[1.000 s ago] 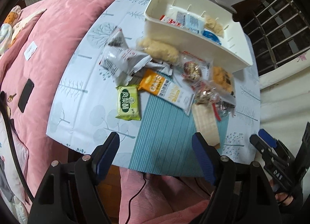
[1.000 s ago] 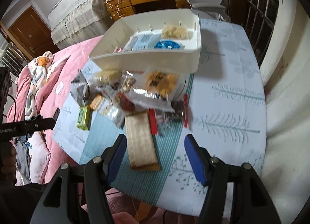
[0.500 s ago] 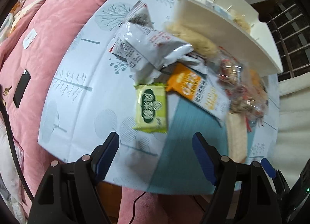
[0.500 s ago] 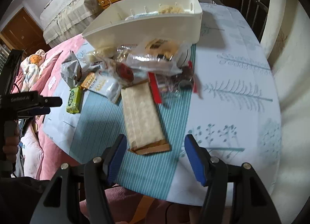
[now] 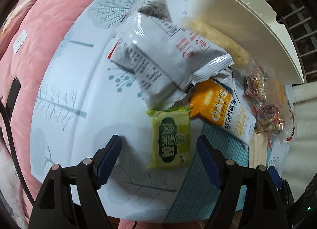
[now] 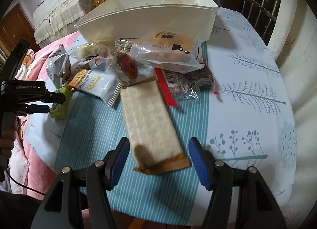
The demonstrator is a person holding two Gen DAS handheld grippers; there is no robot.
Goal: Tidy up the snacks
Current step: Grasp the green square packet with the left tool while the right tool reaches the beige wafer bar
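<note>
My left gripper is open, its jaws on either side of a green snack packet lying on the tablecloth. Behind it lie a grey-white bag and an orange-white oats bar. My right gripper is open around the near end of a long beige wafer pack. The white bin stands behind the snack pile; it also shows in the left wrist view. The left gripper shows in the right wrist view beside the green packet.
Clear-wrapped nut snacks, a round red-topped snack and a red-edged dark pack lie in the pile. A pink bed with a black phone borders the table on the left. The table's near edge is close.
Both grippers have moved forward and down toward the table. The left one now straddles the green packet; the right one straddles the end of the beige wafer pack.
</note>
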